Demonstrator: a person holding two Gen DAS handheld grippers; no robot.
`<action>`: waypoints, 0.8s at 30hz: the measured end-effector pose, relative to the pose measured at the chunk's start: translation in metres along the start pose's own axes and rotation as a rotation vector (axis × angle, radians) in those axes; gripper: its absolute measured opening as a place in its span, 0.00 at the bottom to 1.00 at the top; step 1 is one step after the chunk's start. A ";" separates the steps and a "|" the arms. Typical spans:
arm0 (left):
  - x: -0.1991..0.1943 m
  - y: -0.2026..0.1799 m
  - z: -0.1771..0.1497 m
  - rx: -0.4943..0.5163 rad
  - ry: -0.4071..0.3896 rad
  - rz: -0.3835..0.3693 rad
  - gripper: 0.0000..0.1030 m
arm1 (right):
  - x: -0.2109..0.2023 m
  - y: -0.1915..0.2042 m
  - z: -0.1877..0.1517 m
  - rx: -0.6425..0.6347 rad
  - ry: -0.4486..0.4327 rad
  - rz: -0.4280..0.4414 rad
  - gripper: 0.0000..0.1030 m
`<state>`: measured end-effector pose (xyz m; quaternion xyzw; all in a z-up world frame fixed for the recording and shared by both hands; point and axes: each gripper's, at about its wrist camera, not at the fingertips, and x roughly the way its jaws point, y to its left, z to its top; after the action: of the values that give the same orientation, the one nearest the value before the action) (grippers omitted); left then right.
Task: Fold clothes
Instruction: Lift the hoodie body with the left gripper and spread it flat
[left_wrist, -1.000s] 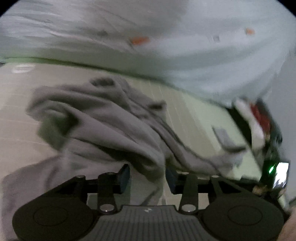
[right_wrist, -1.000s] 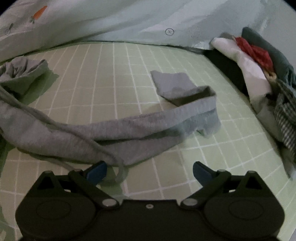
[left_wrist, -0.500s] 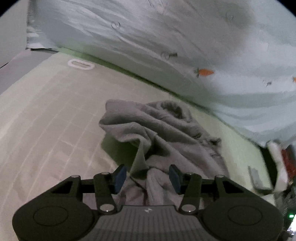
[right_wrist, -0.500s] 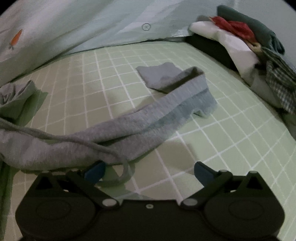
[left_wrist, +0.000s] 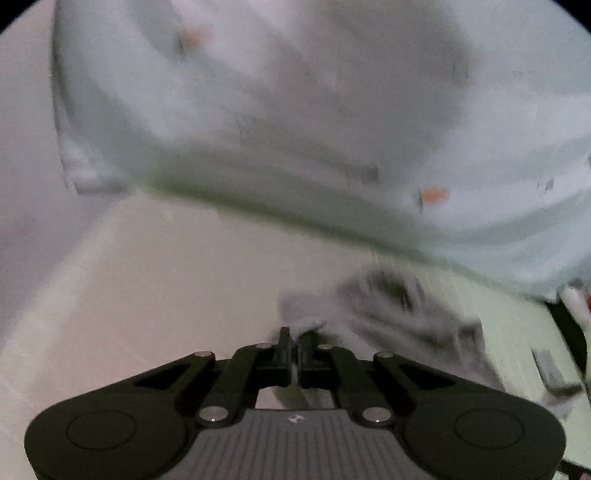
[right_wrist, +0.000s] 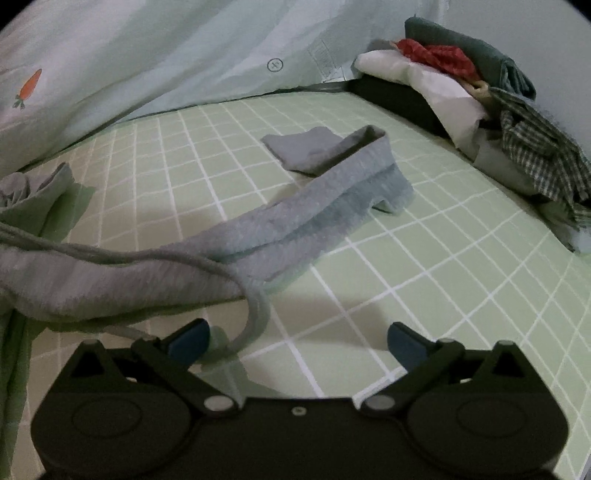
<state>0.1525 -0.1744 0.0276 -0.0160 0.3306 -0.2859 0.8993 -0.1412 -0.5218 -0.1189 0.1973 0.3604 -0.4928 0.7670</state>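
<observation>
Nearest in the right wrist view, the right gripper (right_wrist: 297, 338) hangs low over the green checked sheet (right_wrist: 436, 266), its blue-padded jaws spread wide with nothing between them. A grey drawstring (right_wrist: 255, 317) loops just beside its left pad. Beyond it the grey sweatpants (right_wrist: 280, 225) stretch out as a long twisted band, one leg folded back on itself at the far end. Further off, a heap of mixed clothes (right_wrist: 480, 96) sits at the sheet's right edge, before a pale quilt with a carrot print (right_wrist: 147, 48). On the other side, the left gripper (left_wrist: 291, 345) is clamped tight on a fold of the same grey fabric. That view is heavily smeared, so the bunched cloth beyond it is hard to make out.
</observation>
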 end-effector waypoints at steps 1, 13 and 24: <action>-0.012 0.006 0.012 0.020 -0.047 0.018 0.02 | 0.000 0.001 0.000 0.000 -0.001 -0.004 1.00; -0.004 0.089 0.050 -0.067 -0.063 0.350 0.41 | -0.004 0.010 0.001 -0.039 -0.004 -0.041 1.00; 0.010 0.048 -0.083 -0.248 0.281 -0.065 0.70 | -0.010 0.015 -0.005 -0.074 -0.012 -0.036 1.00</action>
<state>0.1329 -0.1263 -0.0536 -0.0972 0.4851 -0.2716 0.8255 -0.1316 -0.5061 -0.1156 0.1594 0.3775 -0.4938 0.7670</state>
